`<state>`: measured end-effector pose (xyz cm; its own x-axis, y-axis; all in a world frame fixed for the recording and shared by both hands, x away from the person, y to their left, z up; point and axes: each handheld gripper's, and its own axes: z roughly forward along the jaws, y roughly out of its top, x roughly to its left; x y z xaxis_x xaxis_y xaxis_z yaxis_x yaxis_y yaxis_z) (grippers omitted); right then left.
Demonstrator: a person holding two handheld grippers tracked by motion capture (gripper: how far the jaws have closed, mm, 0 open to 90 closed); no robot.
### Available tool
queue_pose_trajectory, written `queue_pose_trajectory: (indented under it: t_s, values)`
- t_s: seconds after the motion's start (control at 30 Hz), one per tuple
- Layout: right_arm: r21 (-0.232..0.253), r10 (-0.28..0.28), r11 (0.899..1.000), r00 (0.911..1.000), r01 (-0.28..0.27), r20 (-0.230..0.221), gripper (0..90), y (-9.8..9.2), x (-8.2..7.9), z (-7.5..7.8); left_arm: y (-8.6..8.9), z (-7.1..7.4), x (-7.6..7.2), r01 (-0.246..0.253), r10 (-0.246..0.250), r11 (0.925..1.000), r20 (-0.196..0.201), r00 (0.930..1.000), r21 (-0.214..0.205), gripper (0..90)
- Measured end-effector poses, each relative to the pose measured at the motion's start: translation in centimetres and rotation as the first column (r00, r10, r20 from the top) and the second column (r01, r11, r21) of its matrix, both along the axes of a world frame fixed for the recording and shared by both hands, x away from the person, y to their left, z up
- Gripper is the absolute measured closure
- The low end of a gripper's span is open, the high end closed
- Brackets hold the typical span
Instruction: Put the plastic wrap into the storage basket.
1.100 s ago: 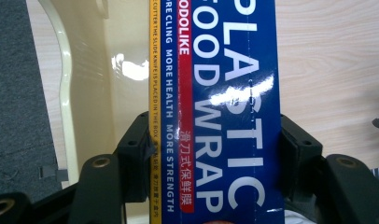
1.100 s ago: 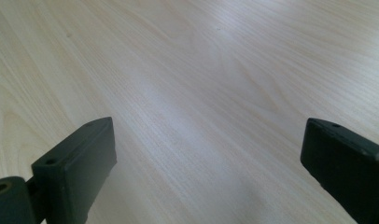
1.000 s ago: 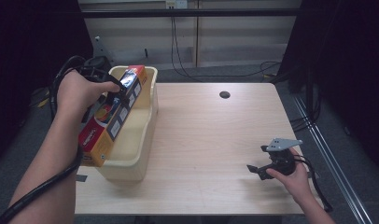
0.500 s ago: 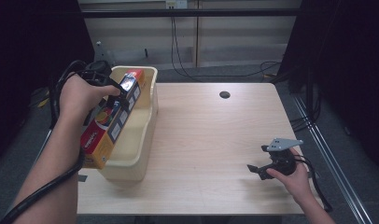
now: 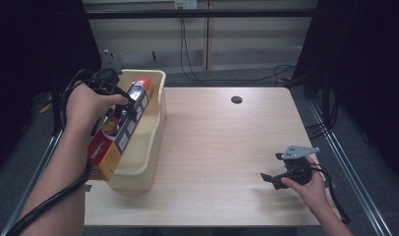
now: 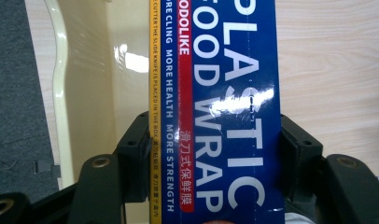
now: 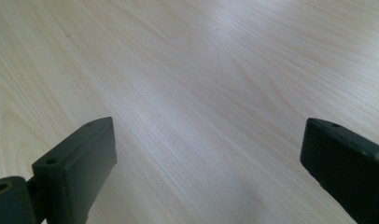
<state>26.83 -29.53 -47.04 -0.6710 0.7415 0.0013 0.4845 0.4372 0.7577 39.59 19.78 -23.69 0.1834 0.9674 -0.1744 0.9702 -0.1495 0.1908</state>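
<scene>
A long plastic wrap box, blue, red and yellow, leans tilted over the left wall of the cream tub. My left gripper is shut on it near its upper part. Seen from the left gripper view, the box runs up between the two black jaws, whose pads press on both of its sides, with the tub behind it. Near the table's front right, my right gripper rests low over the wood, open. In the right gripper view its jaws stand wide apart with bare table between them.
The light wooden table has a round dark cable hole at the back. Black cables hang behind the table and along the left edge. Dark floor lies on both sides.
My left hand has drifted slightly with the box, its lower end now hanging a bit further over the tub's front left. The right gripper has stayed where it was.
</scene>
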Motion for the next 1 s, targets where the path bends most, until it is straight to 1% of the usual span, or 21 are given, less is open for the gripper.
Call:
queue_pose_trajectory:
  t_s: [0.13,0.2,0.27,0.37,0.4,0.53,0.57,0.63,0.67,0.73,0.77,0.8,1.0]
  values:
    - [0.006,0.004,1.000,1.0000,-0.004,-0.004,3.5,0.0,0.0,0.0,0.1,-0.3,0.0,0.000,0.000,1.0000,-0.005,1.0000,-0.004,40.5]
    - [0.005,0.003,1.000,1.0000,-0.003,-0.004,3.5,0.0,0.0,0.0,0.0,-0.4,0.1,-0.003,0.003,1.0000,-0.004,1.0000,0.006,40.4]
    - [0.006,0.004,1.000,1.0000,-0.004,-0.003,3.5,0.0,0.0,0.0,0.1,-0.5,0.1,-0.001,0.001,1.0000,-0.006,1.0000,0.002,40.4]
    - [0.004,0.003,1.000,1.0000,-0.003,-0.004,3.5,0.0,0.0,0.0,0.0,-0.7,0.1,-0.012,0.012,0.9999,-0.005,0.9999,-0.002,40.4]
    - [0.005,0.004,1.000,1.0000,-0.004,-0.005,3.5,0.0,0.0,0.0,0.0,-1.0,0.1,-0.004,0.004,1.0000,-0.007,1.0000,0.001,40.4]
    - [0.005,0.006,1.000,1.0000,-0.006,-0.004,3.5,0.1,0.0,0.0,0.0,-1.6,0.2,-0.004,0.004,1.0000,-0.020,0.9998,0.001,40.4]
    - [0.005,0.008,1.000,1.0000,-0.008,-0.004,3.6,0.1,0.0,0.0,0.0,-1.8,0.2,-0.015,0.015,0.9999,-0.027,0.9995,-0.005,40.4]
    - [0.006,0.006,1.000,1.0000,-0.006,-0.003,3.5,0.0,0.0,0.0,0.0,-2.0,0.3,-0.006,0.006,1.0000,-0.021,0.9998,0.003,40.4]
    - [0.004,0.003,1.000,1.0000,-0.003,-0.001,3.6,0.0,0.0,0.0,0.0,-2.1,0.3,-0.015,0.015,0.9999,-0.025,0.9996,-0.003,40.4]
    - [0.004,0.003,1.000,1.0000,-0.003,-0.001,3.6,0.0,0.0,0.0,0.0,-2.2,0.3,-0.016,0.015,0.9999,-0.028,0.9995,-0.003,40.4]
    - [0.004,0.004,1.000,1.0000,-0.004,-0.002,3.6,0.0,0.0,0.0,0.1,-2.3,0.3,-0.006,0.006,1.0000,-0.031,0.9995,0.002,40.4]
    - [0.004,0.005,1.000,1.0000,-0.005,-0.001,3.6,0.1,0.0,0.0,0.0,-2.4,0.3,-0.014,0.014,0.9999,-0.032,0.9994,-0.001,40.4]
    - [0.005,0.004,1.000,1.0000,-0.004,-0.001,3.6,0.0,0.0,0.0,-0.1,-3.0,0.3,-0.020,0.020,0.9998,-0.039,0.9990,0.001,40.4]
